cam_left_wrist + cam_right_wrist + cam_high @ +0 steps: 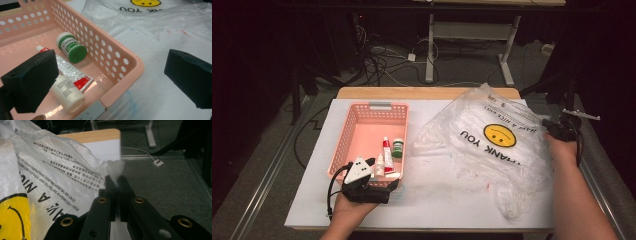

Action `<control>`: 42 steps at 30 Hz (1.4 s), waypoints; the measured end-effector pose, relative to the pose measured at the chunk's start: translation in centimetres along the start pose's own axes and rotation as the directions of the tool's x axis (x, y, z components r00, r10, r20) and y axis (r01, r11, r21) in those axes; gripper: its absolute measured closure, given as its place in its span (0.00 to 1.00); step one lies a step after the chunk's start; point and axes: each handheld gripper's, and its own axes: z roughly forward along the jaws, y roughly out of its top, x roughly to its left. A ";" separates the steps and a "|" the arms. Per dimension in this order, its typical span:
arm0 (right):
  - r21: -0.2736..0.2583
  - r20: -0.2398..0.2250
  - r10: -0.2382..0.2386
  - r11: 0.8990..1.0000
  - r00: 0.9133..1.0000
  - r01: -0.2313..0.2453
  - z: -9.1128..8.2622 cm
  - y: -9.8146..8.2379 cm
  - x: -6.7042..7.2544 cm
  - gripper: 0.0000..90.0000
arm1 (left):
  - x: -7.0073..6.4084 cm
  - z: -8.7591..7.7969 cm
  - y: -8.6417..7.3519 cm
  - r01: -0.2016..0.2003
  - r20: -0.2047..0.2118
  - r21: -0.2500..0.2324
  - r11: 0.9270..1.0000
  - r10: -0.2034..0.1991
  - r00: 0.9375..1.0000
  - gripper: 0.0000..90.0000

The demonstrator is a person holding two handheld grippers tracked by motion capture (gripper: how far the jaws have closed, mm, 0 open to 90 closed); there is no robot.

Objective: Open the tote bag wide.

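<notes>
Plastic bag [492, 145], clear with a yellow smiley face and "THANK YOU" lettering, lies crumpled on the white tabletop [437, 200] just to the right of the pink basket [344, 135]. The right gripper [557, 127] sits at the bag's far right edge, well away from the basket, and in the right gripper view its jaws are pressed together on a thin corner of the bag film [113, 170], which pokes up between the tips. The left gripper [374, 175] rests at the basket's near right corner. In the left gripper view its jaws stand spread wide, one over the inside of the basket [117, 62] and the other outside its wall above the tabletop, with nothing between them touched. Inside the basket, near that same corner, lie a green-capped bottle [71, 47], a red and silver tube [72, 72] and a small white bottle [67, 92], the tube between the two bottles and touching the white one.
</notes>
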 end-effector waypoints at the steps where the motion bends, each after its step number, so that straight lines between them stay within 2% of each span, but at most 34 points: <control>1: 0.000 0.000 0.000 1.000 1.000 0.000 0.0 0.0 0.0 1.00 | 0.0 0.0 0.0 -0.003 -0.008 0.002 1.000 0.003 1.000 0.00; 2: 0.002 0.007 0.015 1.000 1.000 -0.015 -0.2 -0.2 -0.1 1.00 | 0.1 0.0 0.0 -0.003 -0.019 0.004 1.000 0.003 1.000 0.00; 3: -0.001 0.010 0.006 1.000 1.000 -0.006 -0.2 -0.4 -0.5 1.00 | 0.2 -0.1 0.0 0.002 -0.021 -0.001 1.000 -0.002 1.000 0.00; 5: 0.008 0.019 0.053 0.999 0.998 -0.054 -0.7 -1.5 -1.0 1.00 | 0.4 -0.1 0.0 0.010 -0.028 -0.008 1.000 -0.010 1.000 0.00; 9: 0.019 0.032 0.049 0.999 0.998 -0.050 -1.4 -2.9 -1.3 1.00 | 0.5 0.0 0.0 0.013 -0.038 -0.021 1.000 -0.013 0.999 0.00; 11: 0.016 0.022 0.036 0.999 0.999 -0.036 -1.9 -3.6 -1.3 1.00 | 0.6 0.1 0.0 0.021 -0.032 -0.018 1.000 -0.022 0.999 0.00; 12: 0.017 0.014 0.045 0.999 0.999 -0.045 -2.3 -4.0 -1.0 1.00 | 0.6 0.2 0.0 0.025 -0.029 -0.020 0.999 -0.025 0.999 0.00; 13: 0.013 0.001 0.021 1.000 1.000 -0.021 -3.0 -4.7 -0.7 0.95 | 0.6 0.3 0.0 0.023 -0.030 -0.021 1.000 -0.024 0.999 0.00; 14: 0.013 0.001 0.021 1.000 1.000 -0.021 -3.0 -4.7 -0.7 0.95 | 0.6 0.3 0.0 0.021 -0.030 -0.021 1.000 -0.022 0.999 0.00; 16: 0.016 -0.008 0.020 1.000 1.000 -0.019 -3.8 -5.2 0.0 0.88 | 0.5 0.2 0.0 0.022 -0.023 -0.035 0.999 -0.023 0.999 0.00; 18: 0.010 -0.018 -0.015 1.000 1.000 0.015 -4.5 -5.4 0.3 0.74 | 0.5 0.1 0.1 0.019 -0.018 -0.047 0.999 -0.020 1.000 0.00; 20: 0.002 -0.007 -0.049 0.999 0.999 0.049 -5.5 -5.4 0.8 0.64 | 0.5 0.0 0.2 0.020 -0.007 -0.059 0.998 -0.021 1.000 0.00; 22: -0.019 -0.018 -0.089 0.996 0.996 0.089 -6.8 -5.3 1.0 0.60 | 0.5 0.0 0.1 0.018 -0.001 -0.064 0.998 -0.018 1.000 0.00; 25: -0.036 -0.048 -0.102 0.994 0.994 0.100 -8.5 -5.3 1.1 0.56 | 0.5 0.0 0.1 0.019 0.005 -0.060 0.998 -0.019 1.000 0.00; 28: -0.054 -0.068 -0.134 0.990 0.989 0.130 -10.0 -5.6 1.4 0.52 | 0.6 0.0 0.0 0.018 0.007 -0.064 0.998 -0.017 1.000 0.00; 31: -0.070 -0.093 -0.138 0.989 0.986 0.132 -11.4 -6.2 2.0 0.48 | 0.6 0.0 0.0 0.024 0.002 -0.060 0.998 -0.023 1.000 0.00; 33: -0.079 -0.120 -0.166 0.984 0.979 0.158 -11.9 -6.6 2.2 0.45 | 0.7 0.0 0.0 0.031 -0.002 -0.059 0.998 -0.031 1.000 0.00; 38: -0.066 -0.189 -0.181 0.983 0.965 0.171 -12.4 -7.9 3.6 0.33 | 0.8 0.0 -0.1 0.041 -0.010 -0.051 0.998 -0.041 0.999 0.00; 39: -0.063 -0.209 -0.188 0.982 0.960 0.178 -12.5 -8.4 4.4 0.29 | 0.8 0.1 -0.1 0.039 -0.010 -0.049 0.998 -0.040 0.999 0.00; 40: -0.063 -0.209 -0.188 0.982 0.960 0.178 -12.5 -8.4 4.4 0.29 | 0.8 0.1 -0.1 0.036 -0.011 -0.048 0.998 -0.037 0.999 0.00; 42: -0.064 -0.226 -0.198 0.980 0.954 0.188 -12.5 -8.8 5.0 0.26 | 0.8 0.1 -0.1 0.030 -0.013 -0.042 0.999 -0.031 0.999 0.00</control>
